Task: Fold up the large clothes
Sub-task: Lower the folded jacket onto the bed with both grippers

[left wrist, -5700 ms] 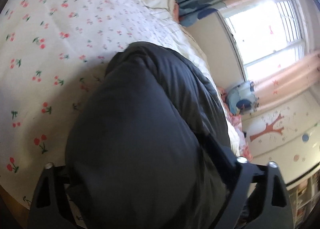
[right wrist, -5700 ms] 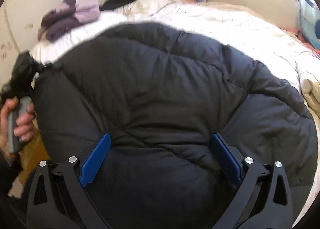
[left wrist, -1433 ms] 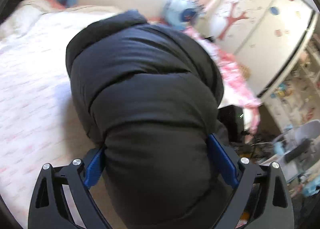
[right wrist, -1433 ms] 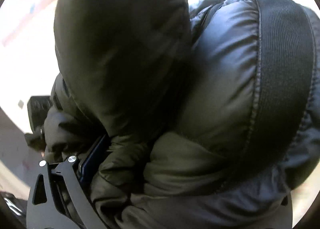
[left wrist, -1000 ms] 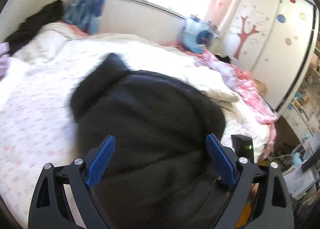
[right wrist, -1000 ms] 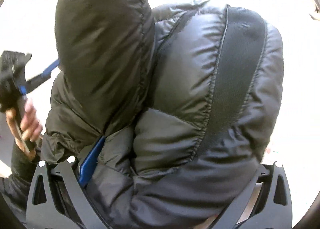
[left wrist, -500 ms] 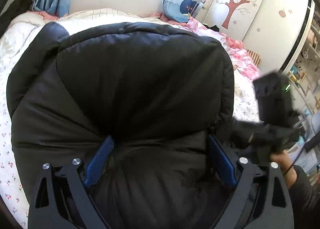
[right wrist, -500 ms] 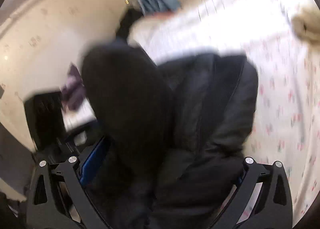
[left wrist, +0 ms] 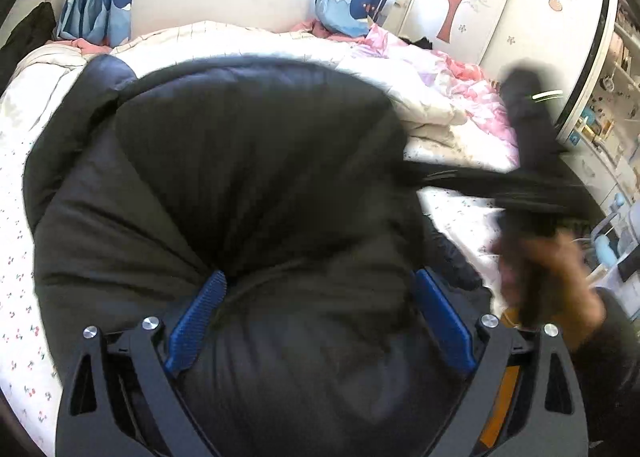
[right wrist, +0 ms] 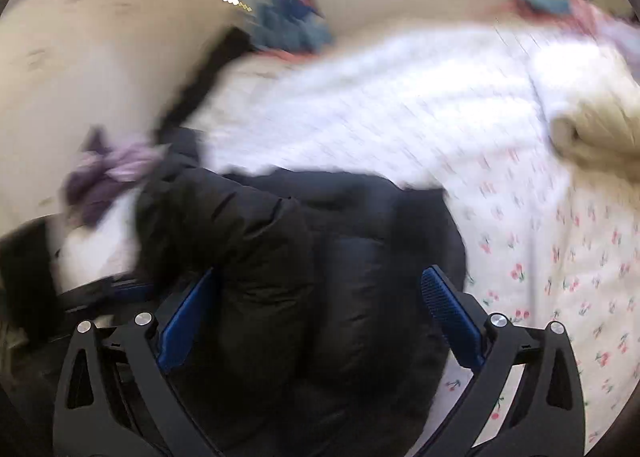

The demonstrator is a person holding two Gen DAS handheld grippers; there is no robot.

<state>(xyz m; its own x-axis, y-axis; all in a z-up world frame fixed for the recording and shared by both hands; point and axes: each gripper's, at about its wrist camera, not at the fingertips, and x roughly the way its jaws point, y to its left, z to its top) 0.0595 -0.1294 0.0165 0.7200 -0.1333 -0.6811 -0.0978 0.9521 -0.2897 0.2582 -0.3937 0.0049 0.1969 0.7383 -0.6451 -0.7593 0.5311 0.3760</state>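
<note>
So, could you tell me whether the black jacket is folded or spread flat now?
Folded. The jacket lies bunched on the bed, layers doubled over.

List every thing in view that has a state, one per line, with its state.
black puffer jacket: bunched in a thick heap on the bed, not flat.
left gripper: jaws wide, jacket bulging between the blue pads; whether it grips is unclear.
right gripper: jaws wide over the jacket, blurred by motion.
cherry-print bedsheet: spread flat.
purple garment: crumpled by the wall.
cream quilt: rumpled near the headboard.

Jacket on bed, apparently bunched
</note>
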